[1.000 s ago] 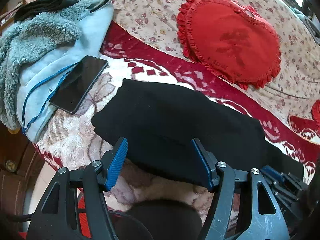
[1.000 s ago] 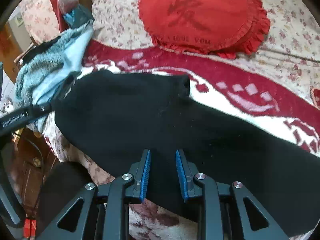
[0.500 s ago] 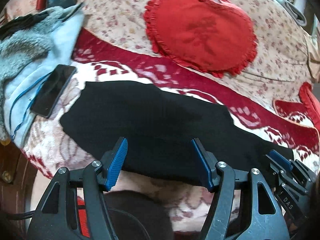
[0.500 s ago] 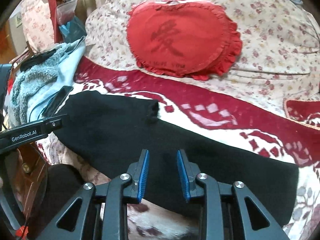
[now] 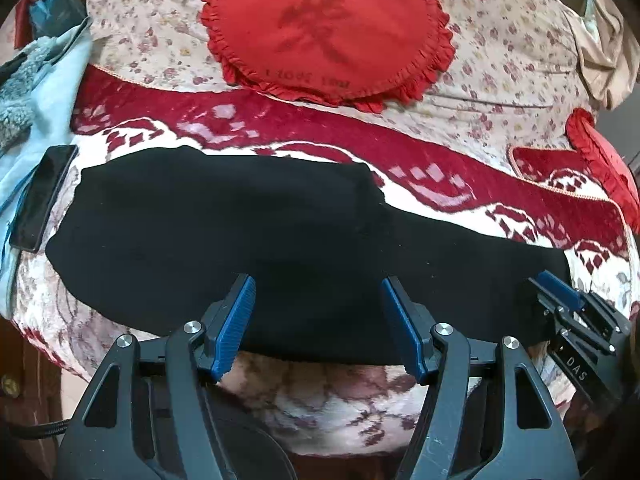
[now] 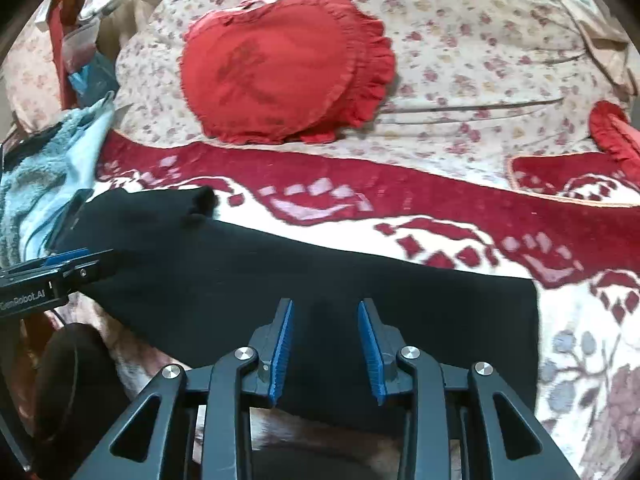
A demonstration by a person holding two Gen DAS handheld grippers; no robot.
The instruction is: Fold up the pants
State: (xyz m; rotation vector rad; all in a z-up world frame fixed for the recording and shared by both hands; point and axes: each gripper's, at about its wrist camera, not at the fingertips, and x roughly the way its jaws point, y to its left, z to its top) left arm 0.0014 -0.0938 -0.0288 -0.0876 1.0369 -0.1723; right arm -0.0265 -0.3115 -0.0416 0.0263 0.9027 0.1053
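Observation:
The black pants (image 5: pixel 240 232) lie flat in a long band across the red and white blanket (image 5: pixel 440 184), with a shorter folded layer on the left part. They also show in the right wrist view (image 6: pixel 320 280). My left gripper (image 5: pixel 316 292) is open and empty above the pants' near edge. My right gripper (image 6: pixel 325 312) is open and empty above the pants' near edge, further right. The right gripper's fingers (image 5: pixel 560 292) show at the pants' right end in the left wrist view.
A black phone (image 5: pixel 40 196) lies on light blue clothing (image 5: pixel 44 92) left of the pants. A red heart cushion (image 5: pixel 324 28) sits behind on the floral cover (image 6: pixel 480 60). A second red cushion (image 5: pixel 604 164) is at the right. The bed's near edge runs below my grippers.
Both grippers have pulled back and up from the pants, so more of the bed shows. The right gripper's jaws have opened wider. The pants lie still.

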